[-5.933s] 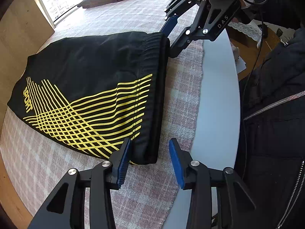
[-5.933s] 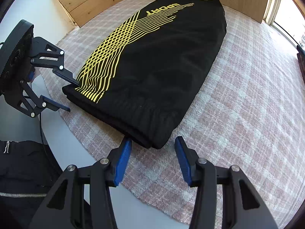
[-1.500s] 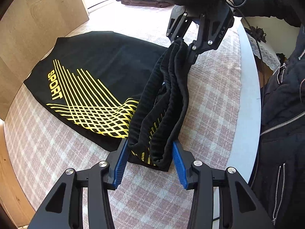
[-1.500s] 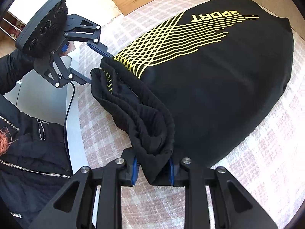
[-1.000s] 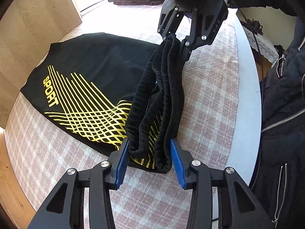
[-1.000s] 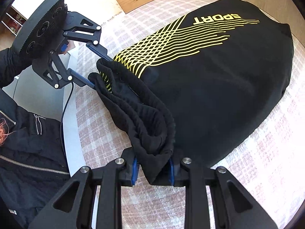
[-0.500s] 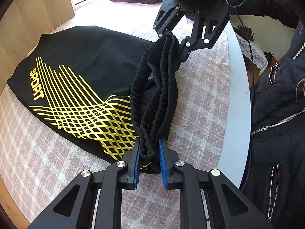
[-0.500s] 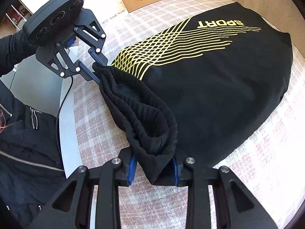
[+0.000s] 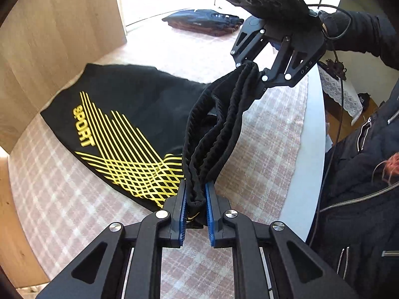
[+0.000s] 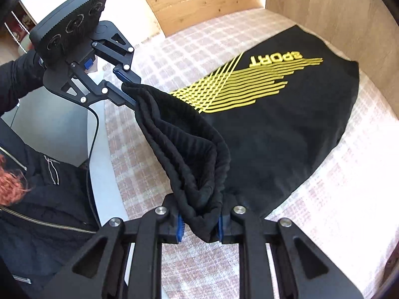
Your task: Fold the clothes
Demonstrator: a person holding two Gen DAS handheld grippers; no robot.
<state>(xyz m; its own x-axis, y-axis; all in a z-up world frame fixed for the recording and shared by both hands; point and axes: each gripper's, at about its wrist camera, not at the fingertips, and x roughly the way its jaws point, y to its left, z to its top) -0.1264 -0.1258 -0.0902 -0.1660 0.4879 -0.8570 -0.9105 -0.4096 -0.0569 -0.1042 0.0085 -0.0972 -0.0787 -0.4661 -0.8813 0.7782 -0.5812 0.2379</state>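
Black shorts (image 9: pixel 129 104) (image 10: pixel 286 129) with a yellow SPORT print lie on the plaid cloth, leg end far from me. Their ribbed waistband (image 9: pixel 217 129) (image 10: pixel 189 154) is lifted off the cloth and hangs bunched between both grippers. My left gripper (image 9: pixel 195 194) (image 10: pixel 129 92) pinches one end, its jaws closing on the fabric with the blue pads pressing it. My right gripper (image 10: pixel 199 221) (image 9: pixel 251 67) holds the other end, jaws likewise closing, with a thick fold of waistband squeezed between the pads.
A plaid cloth (image 9: pixel 261 149) covers the round white table (image 9: pixel 309 149). Wooden panels (image 9: pixel 49 37) (image 10: pixel 336 12) stand along the far sides. A stack of dark folded clothes (image 9: pixel 204 23) sits at the far end. A person in a black jacket (image 9: pixel 361 199) stands at the table's edge.
Both grippers have risen and lifted the waistband higher off the cloth. The left jaws went from standing wide around the waistband to pinching it tight.
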